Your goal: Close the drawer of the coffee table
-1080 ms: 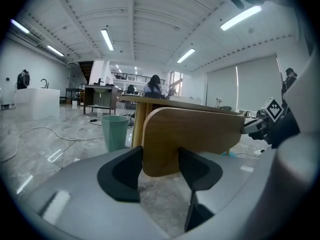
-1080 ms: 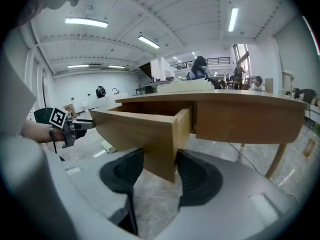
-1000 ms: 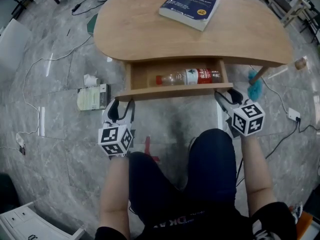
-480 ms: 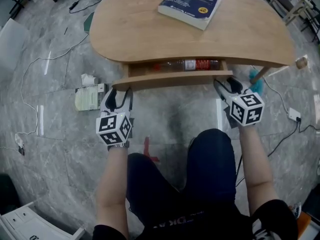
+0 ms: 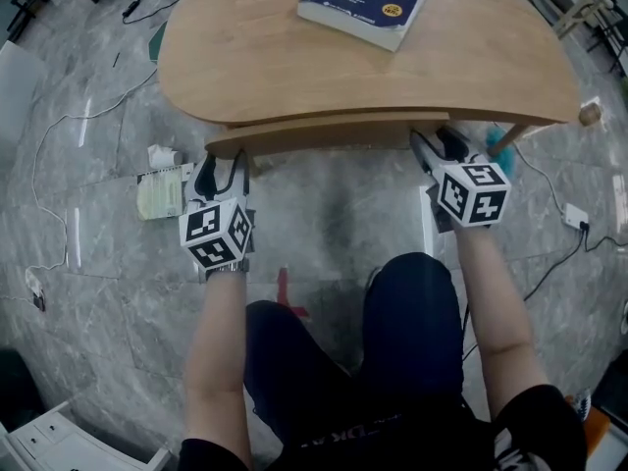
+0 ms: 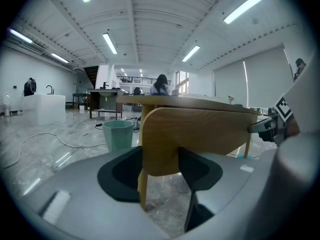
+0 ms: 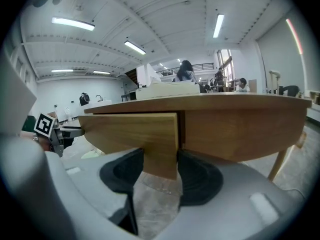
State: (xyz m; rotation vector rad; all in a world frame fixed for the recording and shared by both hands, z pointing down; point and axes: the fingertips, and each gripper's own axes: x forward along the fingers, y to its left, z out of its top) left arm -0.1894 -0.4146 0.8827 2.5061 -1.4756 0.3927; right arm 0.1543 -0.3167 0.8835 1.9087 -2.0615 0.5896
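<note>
A blue book (image 5: 363, 3) is lying flat, cover up. On the grey floor (image 5: 334, 214), a pale green booklet (image 5: 162, 192) is lying beside crumpled white paper (image 5: 160, 155), and a white cable (image 5: 63, 119) is trailing nearby. A teal bin (image 6: 119, 134) is standing farther off.

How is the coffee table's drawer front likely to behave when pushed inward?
The drawer front looks like thick wood, so probably stiff, not flexing. It is wide, with the left claw and right claw at its ends; pushing one end alone might skew it.
</note>
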